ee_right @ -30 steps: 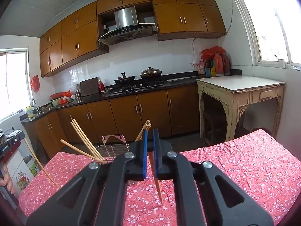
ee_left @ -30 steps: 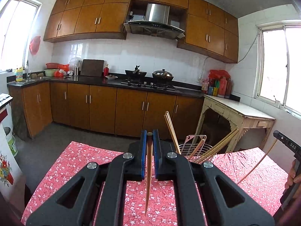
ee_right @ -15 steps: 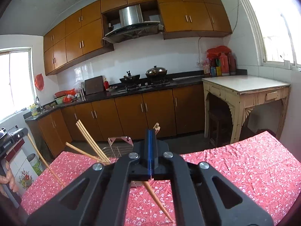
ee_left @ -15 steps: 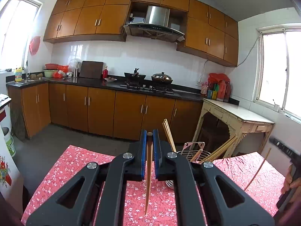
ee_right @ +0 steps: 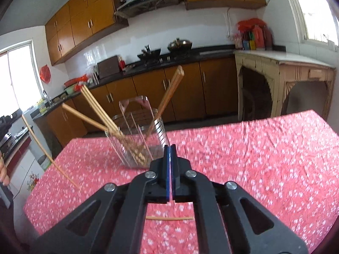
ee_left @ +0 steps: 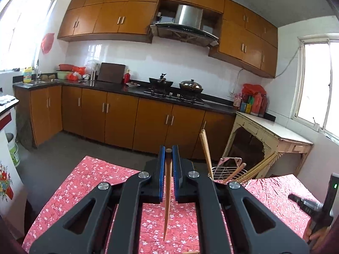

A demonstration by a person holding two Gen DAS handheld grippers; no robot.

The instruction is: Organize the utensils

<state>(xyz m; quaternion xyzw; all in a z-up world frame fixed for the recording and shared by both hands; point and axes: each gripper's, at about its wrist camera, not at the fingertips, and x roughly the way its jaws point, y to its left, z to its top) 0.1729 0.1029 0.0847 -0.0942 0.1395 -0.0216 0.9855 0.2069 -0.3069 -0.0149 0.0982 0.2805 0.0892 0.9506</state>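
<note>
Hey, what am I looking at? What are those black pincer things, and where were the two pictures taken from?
No robot: a person holds a two-finger tool in each hand, each with a camera looking along its fingers. One picture is from the left tool, shut on an upright chopstick. The other is from the right tool, shut with nothing visibly in it. On the red flowered tablecloth stands a wire holder with chopsticks leaning in it, and one loose chopstick lies flat.
</note>
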